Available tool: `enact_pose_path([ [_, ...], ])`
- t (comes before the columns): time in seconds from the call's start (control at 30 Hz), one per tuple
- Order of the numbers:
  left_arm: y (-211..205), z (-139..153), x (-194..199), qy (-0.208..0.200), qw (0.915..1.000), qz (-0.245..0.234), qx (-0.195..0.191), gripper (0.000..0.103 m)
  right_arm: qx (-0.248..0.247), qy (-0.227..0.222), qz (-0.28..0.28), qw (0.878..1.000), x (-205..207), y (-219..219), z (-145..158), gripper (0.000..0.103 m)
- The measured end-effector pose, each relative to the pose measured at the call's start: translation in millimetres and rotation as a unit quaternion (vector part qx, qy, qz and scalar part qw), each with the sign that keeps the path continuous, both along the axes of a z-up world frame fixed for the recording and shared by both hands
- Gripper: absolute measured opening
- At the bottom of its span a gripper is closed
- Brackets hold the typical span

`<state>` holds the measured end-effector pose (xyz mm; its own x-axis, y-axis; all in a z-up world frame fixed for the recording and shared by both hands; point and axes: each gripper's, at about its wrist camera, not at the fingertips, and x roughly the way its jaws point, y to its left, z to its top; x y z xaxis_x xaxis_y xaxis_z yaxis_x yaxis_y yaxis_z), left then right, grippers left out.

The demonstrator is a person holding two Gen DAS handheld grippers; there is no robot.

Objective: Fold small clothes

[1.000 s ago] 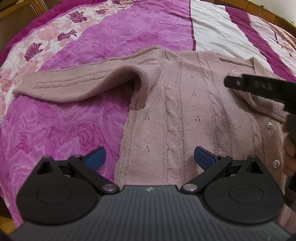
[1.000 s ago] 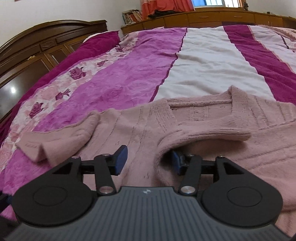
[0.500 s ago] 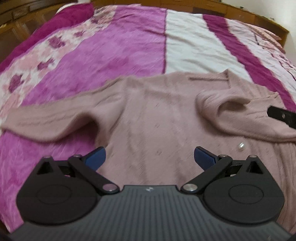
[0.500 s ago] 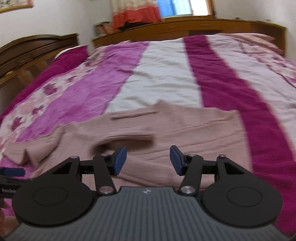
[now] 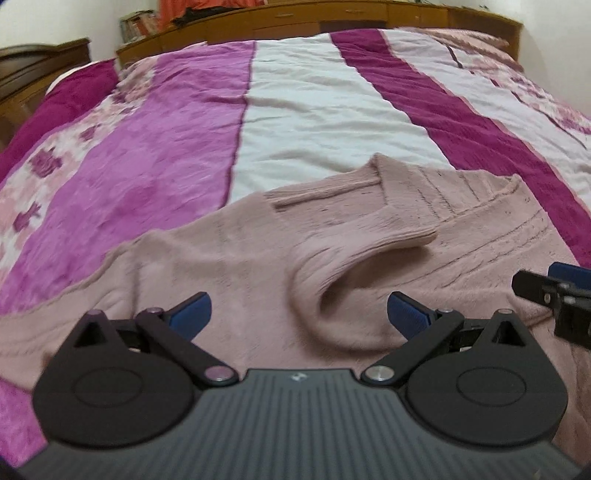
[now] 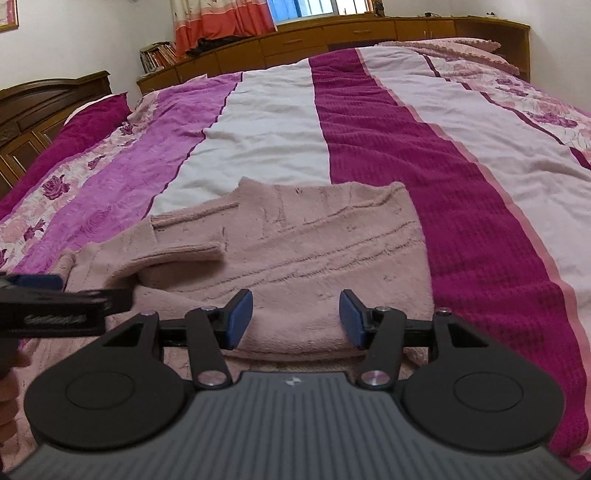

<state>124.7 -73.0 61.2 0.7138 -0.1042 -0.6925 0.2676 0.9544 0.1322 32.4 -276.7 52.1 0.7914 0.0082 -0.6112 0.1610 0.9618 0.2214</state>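
A dusty-pink cable-knit cardigan [image 5: 229,266] lies flat on the striped bedspread [image 5: 314,110]. One sleeve [image 5: 369,240] is folded across its body. My left gripper [image 5: 299,314] hovers open over the cardigan's near part, with the sleeve's bend just beyond its pads and nothing held. In the right wrist view, my right gripper [image 6: 295,319] stands open above the near folded edge of the cardigan [image 6: 325,240], pads clear of the knit. One finger [image 5: 535,290] of the right gripper shows at the left view's right edge. One finger [image 6: 66,308] of the left gripper shows at the right view's left edge.
The bedspread [image 6: 406,147] stretches far beyond the cardigan in purple, white and magenta stripes. A dark wooden headboard [image 6: 44,107] is at the left and a low wooden cabinet [image 6: 369,33] runs along the far wall. A hand [image 6: 9,387] shows at the lower left.
Both grippers swung rightward over the cardigan. The right gripper drew back from the folded sleeve, which now lies across the body. The left sleeve has slid out of the left view.
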Motion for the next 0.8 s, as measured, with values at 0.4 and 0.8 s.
enact_pose_path([
  [0.4, -54.2, -19.1, 28.3, -0.027, 0.9965, -0.064, 0.046, 0.073, 0.016, 0.002, 0.002, 1.0, 0.9, -1.7, -22.2, 0.063],
  [0.8, -18.4, 6.7, 31.7, -0.046, 0.9979, -0.006, -0.046, 0.01, 0.022, -0.003, 0.003, 1.0, 1.9, -4.2, -25.5, 0.064],
])
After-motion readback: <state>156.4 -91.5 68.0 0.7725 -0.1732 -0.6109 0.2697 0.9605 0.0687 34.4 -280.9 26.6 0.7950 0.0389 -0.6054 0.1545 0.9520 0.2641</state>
